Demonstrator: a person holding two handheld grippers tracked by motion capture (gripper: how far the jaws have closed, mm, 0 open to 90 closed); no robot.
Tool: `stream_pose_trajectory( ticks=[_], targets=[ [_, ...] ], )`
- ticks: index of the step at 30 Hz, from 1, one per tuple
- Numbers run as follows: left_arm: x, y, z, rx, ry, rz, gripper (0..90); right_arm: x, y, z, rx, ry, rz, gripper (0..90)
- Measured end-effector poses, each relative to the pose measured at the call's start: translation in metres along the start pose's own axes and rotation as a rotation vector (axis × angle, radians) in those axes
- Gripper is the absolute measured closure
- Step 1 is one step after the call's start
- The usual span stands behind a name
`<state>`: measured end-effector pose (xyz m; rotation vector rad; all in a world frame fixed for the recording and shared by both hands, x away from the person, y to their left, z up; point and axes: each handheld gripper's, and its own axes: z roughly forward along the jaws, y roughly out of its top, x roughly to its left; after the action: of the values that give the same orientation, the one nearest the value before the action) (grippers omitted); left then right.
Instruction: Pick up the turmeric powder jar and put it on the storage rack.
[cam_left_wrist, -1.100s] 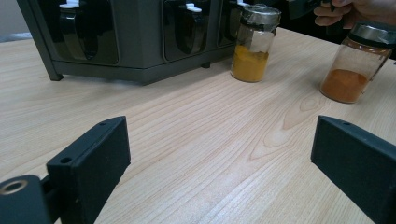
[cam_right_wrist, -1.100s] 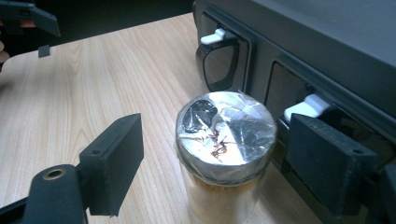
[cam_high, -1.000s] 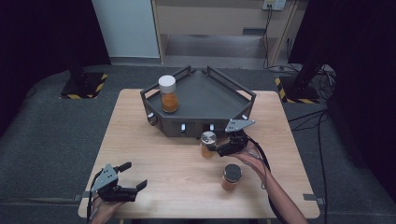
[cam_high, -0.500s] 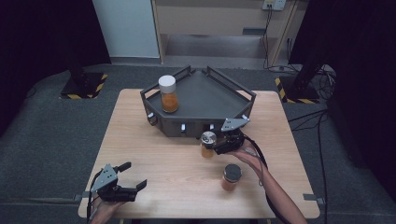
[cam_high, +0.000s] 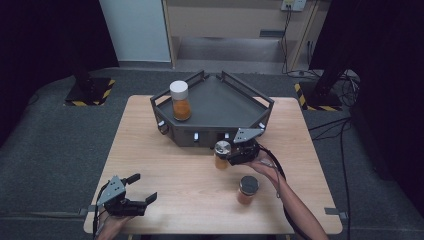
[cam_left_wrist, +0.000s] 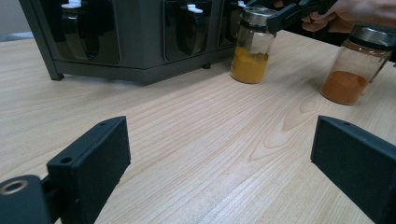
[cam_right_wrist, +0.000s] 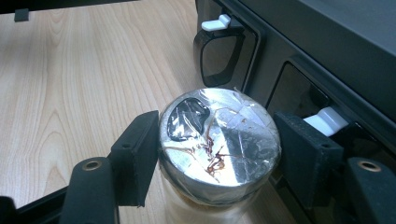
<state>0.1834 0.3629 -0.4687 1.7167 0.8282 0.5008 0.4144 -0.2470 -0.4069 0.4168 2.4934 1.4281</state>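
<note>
I have the right hand-held gripper closed in on the silver-lidded jar of yellow powder, which stands upright on the bench just in front of the dark angular rack. From the bench's middle, that jar sits at about 1 o'clock. In the right gripper view the two black jaws flank the foil-topped lid at 9 and 3 o'clock; they look pressed to its rim, so I judge the jar gripped at the lid, though I cannot be certain of contact on the right side.

The relation that matters: the jar's long axis is vertical, and the rack lies at 12 o'clock from it, just beside it, with its front compartments facing the jar. The right hand is plainly the nearer one.

The left hand-held gripper rests at 7 o'clock on the bench, well apart, its jaws spread wide with bare wood between them.

A second jar with orange powder stands at 5 o'clock. A white-capped jar stands on the rack's top.
</note>
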Motion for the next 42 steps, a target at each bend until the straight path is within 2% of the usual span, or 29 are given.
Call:
stream_pose_trajectory(
  ticks=[10, 20, 36, 42],
  targets=[
    [0.0, 0.0, -0.001, -0.003, 0.001, -0.001, 3.8, 0.006, 0.003, -0.001, 0.008, -0.026, -0.006, 34.3],
    [0.0, 0.0, 0.0, -0.002, 0.0, 0.0, 3.8, 0.006, 0.009, -0.01, 0.003, -0.024, 0.001, 34.4],
    [0.0, 0.0, 0.0, -0.002, 0.001, 0.0, 3.8, 0.015, 0.044, -0.033, 0.009, -0.062, 0.013, 34.3],
    [0.0, 0.0, 0.0, -0.003, 0.001, 0.0, 3.8, 0.016, 0.054, -0.043, -0.005, -0.073, 0.029, 34.3]
  ],
)
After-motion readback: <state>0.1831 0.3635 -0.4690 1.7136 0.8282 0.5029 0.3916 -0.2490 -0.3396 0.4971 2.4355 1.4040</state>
